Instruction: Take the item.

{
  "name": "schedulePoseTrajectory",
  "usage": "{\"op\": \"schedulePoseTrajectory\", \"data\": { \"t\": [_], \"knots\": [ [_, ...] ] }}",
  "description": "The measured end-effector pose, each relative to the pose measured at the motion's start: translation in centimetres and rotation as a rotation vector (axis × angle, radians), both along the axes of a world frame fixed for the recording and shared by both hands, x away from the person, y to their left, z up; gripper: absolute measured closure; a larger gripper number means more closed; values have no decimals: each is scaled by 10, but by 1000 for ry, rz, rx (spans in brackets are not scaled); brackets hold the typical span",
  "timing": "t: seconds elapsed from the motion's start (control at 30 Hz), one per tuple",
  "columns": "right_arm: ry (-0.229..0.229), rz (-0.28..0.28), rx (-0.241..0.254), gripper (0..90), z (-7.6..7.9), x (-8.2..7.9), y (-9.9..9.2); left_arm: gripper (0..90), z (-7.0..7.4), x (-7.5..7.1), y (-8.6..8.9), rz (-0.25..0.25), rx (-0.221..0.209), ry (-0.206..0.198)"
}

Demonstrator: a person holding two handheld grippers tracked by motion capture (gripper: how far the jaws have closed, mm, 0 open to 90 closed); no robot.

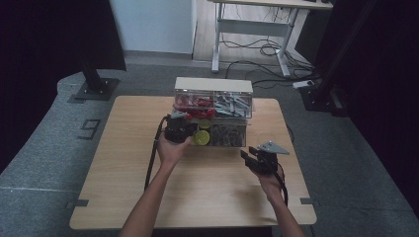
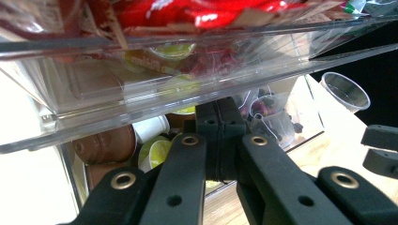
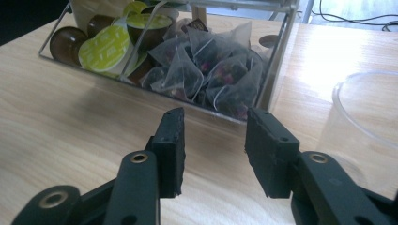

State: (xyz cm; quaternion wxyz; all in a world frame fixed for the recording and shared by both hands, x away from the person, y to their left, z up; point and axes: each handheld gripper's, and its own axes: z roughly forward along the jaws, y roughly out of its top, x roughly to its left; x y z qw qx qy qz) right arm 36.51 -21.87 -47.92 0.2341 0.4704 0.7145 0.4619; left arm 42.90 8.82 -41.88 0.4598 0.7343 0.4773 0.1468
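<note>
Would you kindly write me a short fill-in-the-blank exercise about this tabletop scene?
1. The jaws of the right gripper stand ____.
2. The jaws of the left gripper are pressed ____ under the clear drawer.
3. The pyramid tea bags lie in the organizer's ____ tier.
4. The coffee capsules beside them have lids coloured ____.

Missing words: open; shut; lower; green

a light wooden table (image 1: pixel 123 163) stands on grey carpet (image 1: pixel 44 148). behind it, a white desk frame (image 1: pixel 257 27) over tangled cables (image 1: pixel 269 49), dark curtains at both sides.
</note>
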Motion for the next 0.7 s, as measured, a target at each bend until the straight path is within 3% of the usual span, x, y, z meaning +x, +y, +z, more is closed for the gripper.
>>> {"op": "schedulePoseTrajectory", "data": {
  "t": [0.4,0.7],
  "knots": [
    [4,49,15,645,2,24,18,900,0,2,-1,-2,1,1],
    [29,44,34,663,-4,34,21,900,1,1,-2,-4,-4,0]
  ]
}}
